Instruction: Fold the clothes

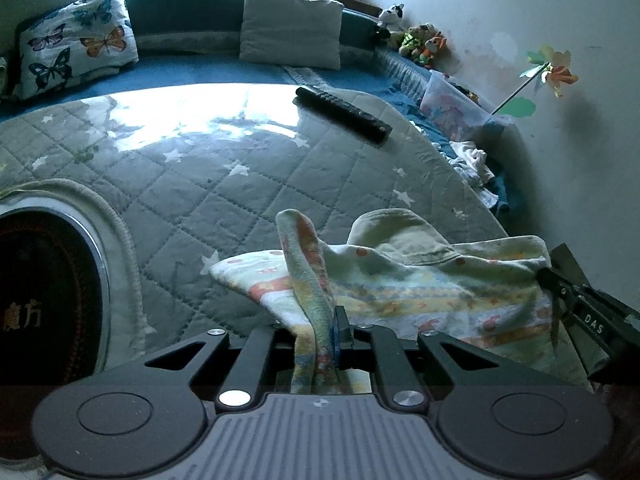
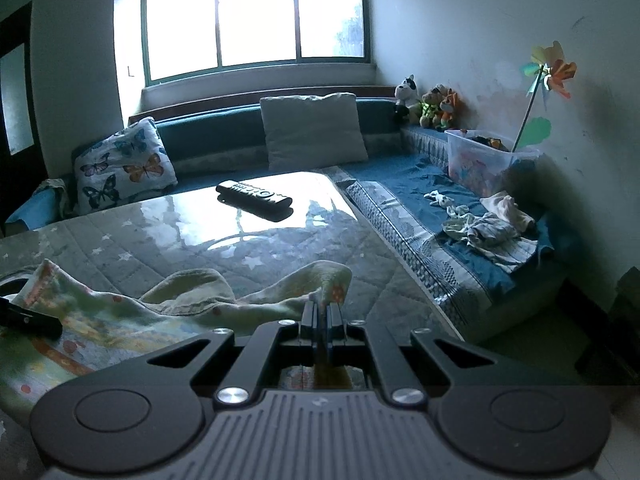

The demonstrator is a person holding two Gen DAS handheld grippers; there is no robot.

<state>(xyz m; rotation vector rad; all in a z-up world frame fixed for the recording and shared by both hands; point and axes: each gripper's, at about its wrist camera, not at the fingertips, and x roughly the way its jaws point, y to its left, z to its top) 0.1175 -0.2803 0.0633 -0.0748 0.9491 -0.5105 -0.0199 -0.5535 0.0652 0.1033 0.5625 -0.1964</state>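
A small pale garment (image 1: 420, 284) with orange and yellow print lies bunched on the glass-topped table over a grey star quilt (image 1: 224, 184). My left gripper (image 1: 320, 332) is shut on a rolled edge of it, which rises between the fingers. At the far right of the left wrist view the other gripper (image 1: 580, 304) pinches the cloth's opposite corner. In the right wrist view the same garment (image 2: 120, 312) spreads to the left, and my right gripper (image 2: 321, 320) is shut on its raised corner. The left gripper's tip (image 2: 32, 320) shows at the left edge.
A black remote (image 2: 254, 196) lies on the table further back. A pile of small clothes (image 2: 492, 232) and a clear plastic bin (image 2: 484, 164) sit on the blue sofa at right. Cushions, soft toys (image 2: 428, 106) and a pinwheel stand behind. A round dark appliance (image 1: 44, 300) is at left.
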